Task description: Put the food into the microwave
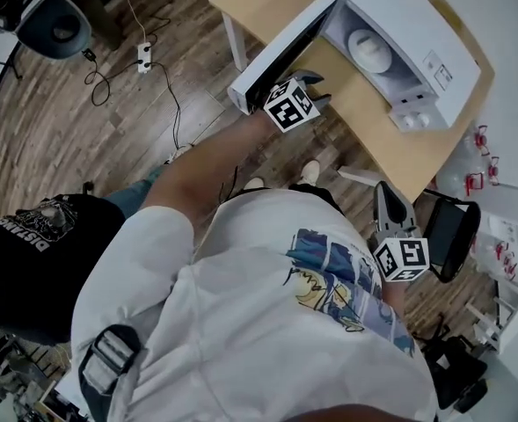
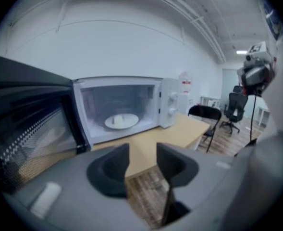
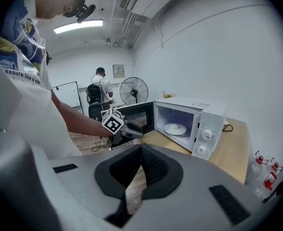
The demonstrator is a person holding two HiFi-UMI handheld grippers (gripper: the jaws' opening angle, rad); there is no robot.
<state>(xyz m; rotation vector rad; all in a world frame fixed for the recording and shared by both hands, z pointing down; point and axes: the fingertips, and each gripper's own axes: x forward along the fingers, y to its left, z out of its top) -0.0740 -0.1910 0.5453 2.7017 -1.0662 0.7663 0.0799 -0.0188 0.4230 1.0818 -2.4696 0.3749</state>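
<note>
A white microwave [image 1: 421, 38] stands on a wooden table [image 1: 373, 121] with its door [image 1: 280, 55] swung wide open. Inside it lies a white plate [image 1: 368, 49] with a small pale item on it [image 2: 122, 121]; I cannot tell what the item is. My left gripper [image 1: 318, 89] hovers just past the table's front edge, beside the open door, its jaws open and nothing between them [image 2: 142, 153]. My right gripper [image 1: 383, 190] hangs lower, near my body and off the table, jaws shut and empty [image 3: 141, 148]. It looks toward the microwave [image 3: 189, 121] and the left gripper [image 3: 139, 132].
A black folding chair [image 1: 448, 236] stands by the table's right end. A power strip with cables [image 1: 142, 57] lies on the wooden floor at left. Another person in a black shirt [image 1: 39, 253] is close on my left. Red-capped bottles [image 1: 480, 139] stand at right.
</note>
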